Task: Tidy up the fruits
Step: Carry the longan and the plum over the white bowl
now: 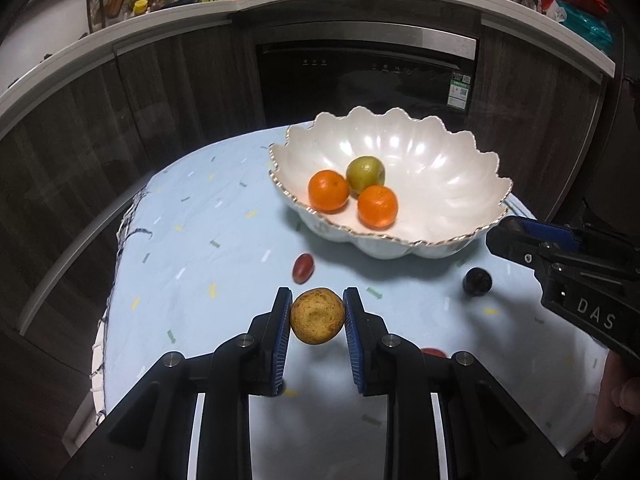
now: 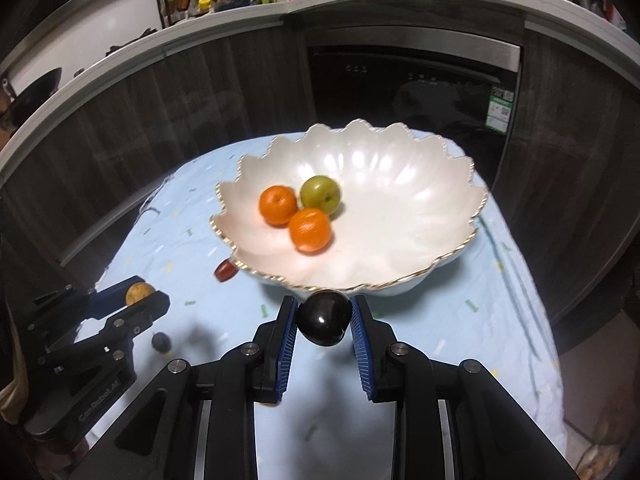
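Left hand-held gripper (image 1: 317,316): level, pointing toward the bowl (image 1: 448,184), its blue pads clamped on a tan, rough-skinned fruit (image 1: 318,316) held clear above the tabletop (image 1: 224,240). Seen from the right wrist, this gripper sits low at the left edge, the tan fruit showing between its pads.

Right hand-held gripper (image 2: 324,322): also facing the bowl, its pads closed on a glossy dark plum (image 2: 323,317), which hangs just in front of the bowl's near rim. From the left wrist, only one finger and part of the body enter at the right edge; the tip and its load are cut off.

Bowl contents: two oranges (image 1: 329,191) (image 1: 377,206) and a green fruit (image 1: 365,174), touching one another left of centre. The right half of the bowl is bare.

Loose on the cloth: a red fruit (image 1: 303,267) near the bowl's left front, partly tucked under the rim in the right view; a small dark fruit (image 1: 477,281) between the two grippers; a second red item (image 1: 434,352) mostly hidden behind the left gripper's right finger, kind unclear.

Edges: the tabletop's left edge drops off close to the left gripper. Bare cloth lies between grippers and bowl.

The right view is motion-blurred, and fine detail on the bowl fruits is soft.
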{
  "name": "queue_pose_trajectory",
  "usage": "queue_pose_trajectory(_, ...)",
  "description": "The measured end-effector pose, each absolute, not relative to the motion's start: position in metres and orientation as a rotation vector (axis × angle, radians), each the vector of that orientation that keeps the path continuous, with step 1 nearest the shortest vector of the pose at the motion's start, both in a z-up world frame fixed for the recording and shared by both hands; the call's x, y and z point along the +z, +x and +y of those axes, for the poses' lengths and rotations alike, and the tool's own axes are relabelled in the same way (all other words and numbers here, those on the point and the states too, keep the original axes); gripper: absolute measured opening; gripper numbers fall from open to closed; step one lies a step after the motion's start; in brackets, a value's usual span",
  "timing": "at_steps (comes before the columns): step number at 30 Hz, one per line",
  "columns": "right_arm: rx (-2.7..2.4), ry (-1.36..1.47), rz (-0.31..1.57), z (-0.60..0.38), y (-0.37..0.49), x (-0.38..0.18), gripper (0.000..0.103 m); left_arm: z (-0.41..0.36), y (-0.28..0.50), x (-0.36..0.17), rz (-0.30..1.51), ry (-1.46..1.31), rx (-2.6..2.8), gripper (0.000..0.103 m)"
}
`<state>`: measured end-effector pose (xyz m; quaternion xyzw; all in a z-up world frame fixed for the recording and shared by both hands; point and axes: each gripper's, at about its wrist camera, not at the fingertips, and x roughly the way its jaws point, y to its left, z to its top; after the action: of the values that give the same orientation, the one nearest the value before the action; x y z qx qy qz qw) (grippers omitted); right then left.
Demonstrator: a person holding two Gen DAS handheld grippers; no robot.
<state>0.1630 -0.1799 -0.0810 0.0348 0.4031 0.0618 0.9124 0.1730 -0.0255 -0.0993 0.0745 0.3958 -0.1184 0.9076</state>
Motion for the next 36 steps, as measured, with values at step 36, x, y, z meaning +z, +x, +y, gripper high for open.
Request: queue_pose_trajectory(36,0.021,0.035,0.759,-0.251,0.255,-0.034,0.029,-0.09,0.273,-0.065,0.805,0.12,-0.272,0.026)
